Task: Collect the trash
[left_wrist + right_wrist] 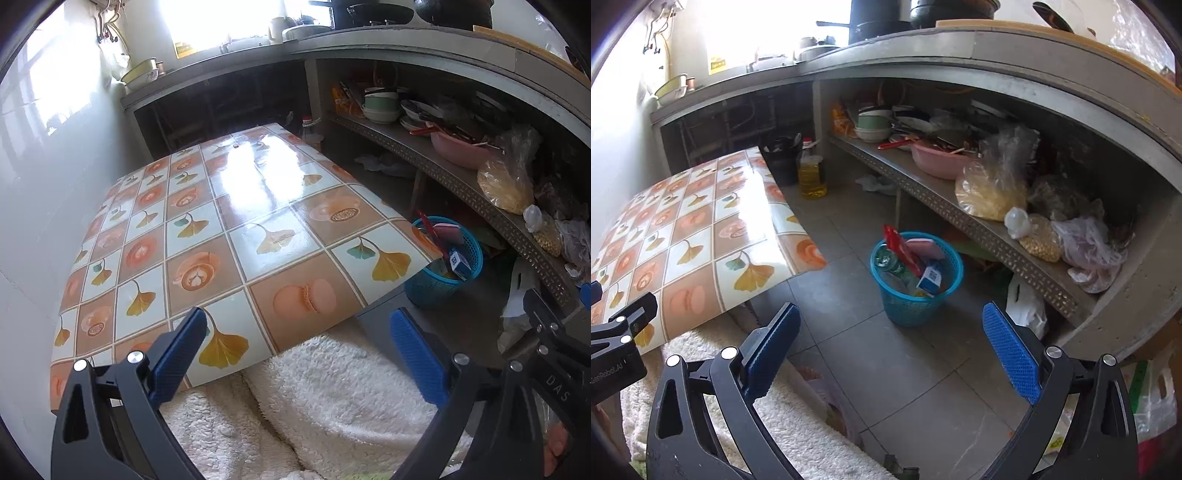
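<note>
Both tools are held low over a fluffy white blanket (332,387), and neither has hold of anything. The left tool (299,328) has its blue pads spread wide apart, with its tips over the near edge of the surface (207,236), a low top covered in a glossy cloth printed with ginkgo leaves and macarons. The right tool (892,325) is just as wide open, over the grey tiled floor (905,376).

The trash sits in a small blue mesh basket (916,302) standing on the floor, beyond the right tool's tips and roughly centred between its pads, near but apart from them. In it stand a red wrapper (901,251), a pink piece (925,248), a blue-and-white carton (932,278) and some clear plastic. Seen from the left tool, the basket is off to the right, just past the surface's right corner.

Behind the basket runs a low shelf (997,240) crowded with bowls and bagged food. A bottle of yellow oil (812,177) stands on the floor farther back.
</note>
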Demonstrator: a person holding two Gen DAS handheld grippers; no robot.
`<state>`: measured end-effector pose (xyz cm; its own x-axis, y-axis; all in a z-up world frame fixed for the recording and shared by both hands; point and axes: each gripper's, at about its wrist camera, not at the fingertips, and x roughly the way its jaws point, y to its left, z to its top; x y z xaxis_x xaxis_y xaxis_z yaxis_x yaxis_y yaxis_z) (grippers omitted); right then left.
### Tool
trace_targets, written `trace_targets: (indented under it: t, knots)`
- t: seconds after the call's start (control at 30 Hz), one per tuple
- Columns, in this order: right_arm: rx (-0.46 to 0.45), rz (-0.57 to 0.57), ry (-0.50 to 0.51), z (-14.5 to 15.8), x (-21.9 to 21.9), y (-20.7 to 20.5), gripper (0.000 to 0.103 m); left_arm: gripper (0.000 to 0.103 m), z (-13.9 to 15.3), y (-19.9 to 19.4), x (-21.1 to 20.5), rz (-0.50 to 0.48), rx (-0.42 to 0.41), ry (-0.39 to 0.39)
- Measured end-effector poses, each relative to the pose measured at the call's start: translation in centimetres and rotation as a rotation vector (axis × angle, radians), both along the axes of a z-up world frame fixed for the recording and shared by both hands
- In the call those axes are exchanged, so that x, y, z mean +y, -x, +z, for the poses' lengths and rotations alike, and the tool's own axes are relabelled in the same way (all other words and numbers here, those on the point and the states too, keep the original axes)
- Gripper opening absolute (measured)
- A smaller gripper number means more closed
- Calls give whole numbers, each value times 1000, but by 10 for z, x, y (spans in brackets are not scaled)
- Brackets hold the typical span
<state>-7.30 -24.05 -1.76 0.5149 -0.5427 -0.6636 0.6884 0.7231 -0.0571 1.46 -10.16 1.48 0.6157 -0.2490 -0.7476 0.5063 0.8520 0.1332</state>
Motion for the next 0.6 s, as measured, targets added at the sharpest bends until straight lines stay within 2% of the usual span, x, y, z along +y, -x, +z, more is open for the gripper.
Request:
trace_targets:
  t: [0.2,0.6]
  knots:
    - [5,-35,-11,-2,-7,3,95,97,-1,-1,-4,-12,8,0]
    - [5,-43,-17,-1,-8,4,95,97,0,-4,11,46,8,-16]
